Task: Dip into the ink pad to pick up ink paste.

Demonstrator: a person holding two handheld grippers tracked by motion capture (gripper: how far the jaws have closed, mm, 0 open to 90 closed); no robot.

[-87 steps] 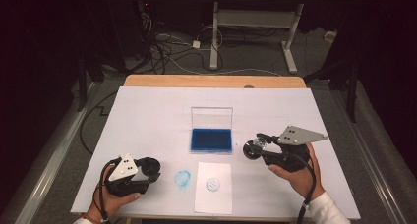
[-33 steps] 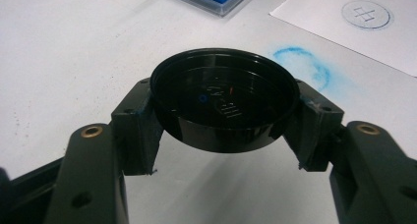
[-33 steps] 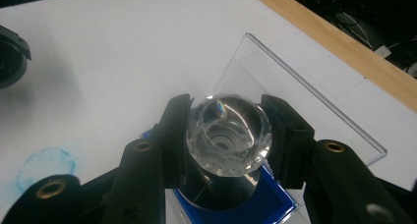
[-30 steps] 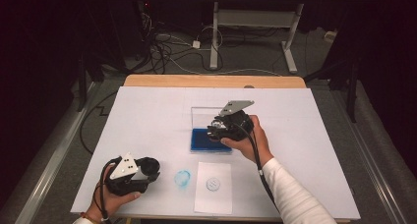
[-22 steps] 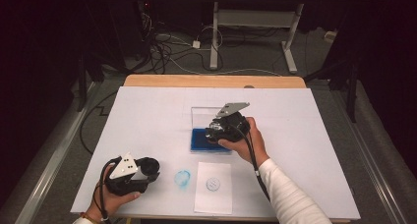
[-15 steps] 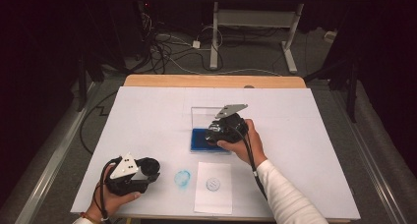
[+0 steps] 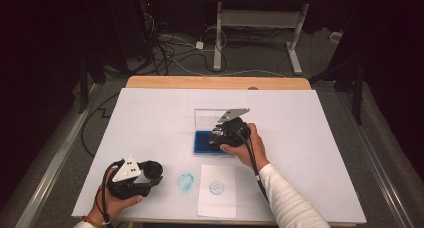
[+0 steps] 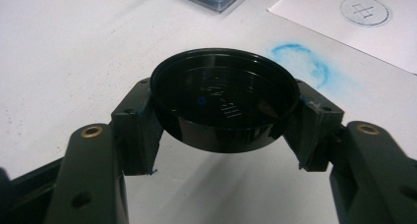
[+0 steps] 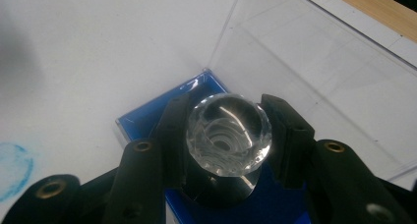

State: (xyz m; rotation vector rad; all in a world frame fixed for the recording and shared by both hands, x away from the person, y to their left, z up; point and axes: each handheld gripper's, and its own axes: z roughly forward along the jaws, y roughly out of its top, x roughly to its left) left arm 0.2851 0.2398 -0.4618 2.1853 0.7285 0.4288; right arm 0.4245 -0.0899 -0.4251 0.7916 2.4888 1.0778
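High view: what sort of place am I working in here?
Most likely a lab or recording workspace, not a home: a white-covered table stands in a dark room, loose cables trail across the floor behind it, and a bare metal desk frame stands beyond.

stamp cap [image 8: 223, 103]: glossy black plastic, smooth | stamp knob [image 9: 229, 133]: clear faceted plastic or glass | ink pad [image 7: 206, 141]: matt blue, lid [image 9: 314, 81] clear glossy plastic | paper sheet [image 7: 217, 190]: matt white | worktop [image 7: 150, 113]: matt white cover, wood edge beyond lid
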